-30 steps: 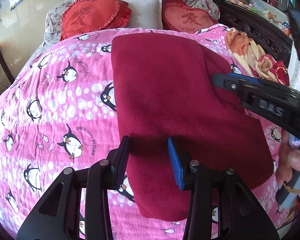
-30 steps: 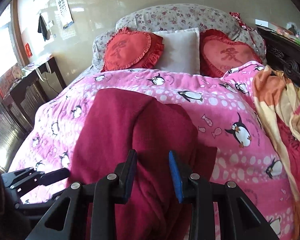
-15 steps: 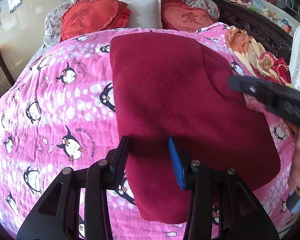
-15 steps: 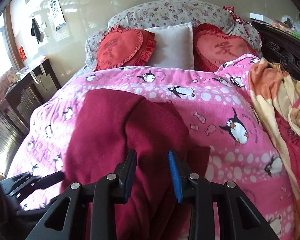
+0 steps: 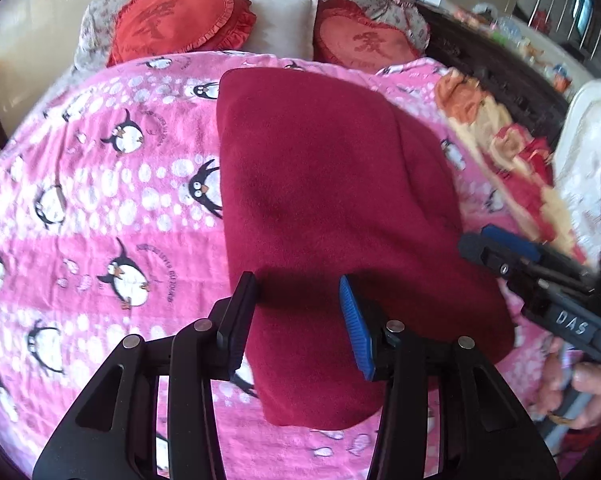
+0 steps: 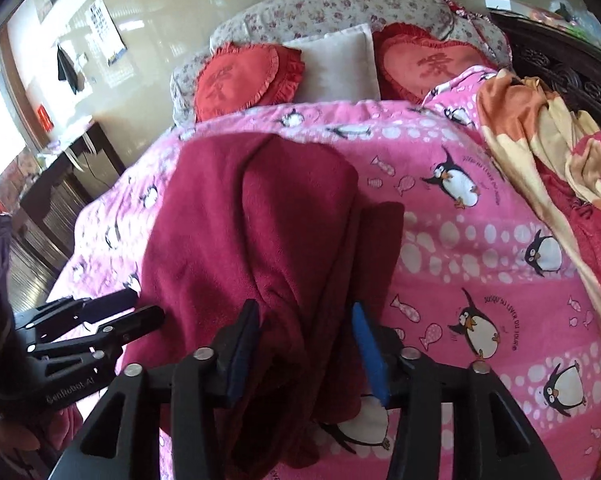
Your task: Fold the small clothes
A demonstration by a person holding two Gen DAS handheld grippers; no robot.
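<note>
Right hand-held gripper (image 6: 304, 344) nearer garment (image 6: 260, 240) edge, jaws apart, empty.

A bed, covered by a pink penguin blanket (image 5: 100, 208), carries a dark red garment (image 5: 332, 200) lying at its middle. Behind the garment sit two red heart cushions (image 5: 180, 16) flanking a white pillow (image 5: 284, 20). Right of it lies an orange-and-red cloth (image 6: 548, 152).

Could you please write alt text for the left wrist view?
A dark red garment lies folded on a pink penguin-print blanket, with the open left gripper over its near edge. The right gripper enters from the right.
</note>
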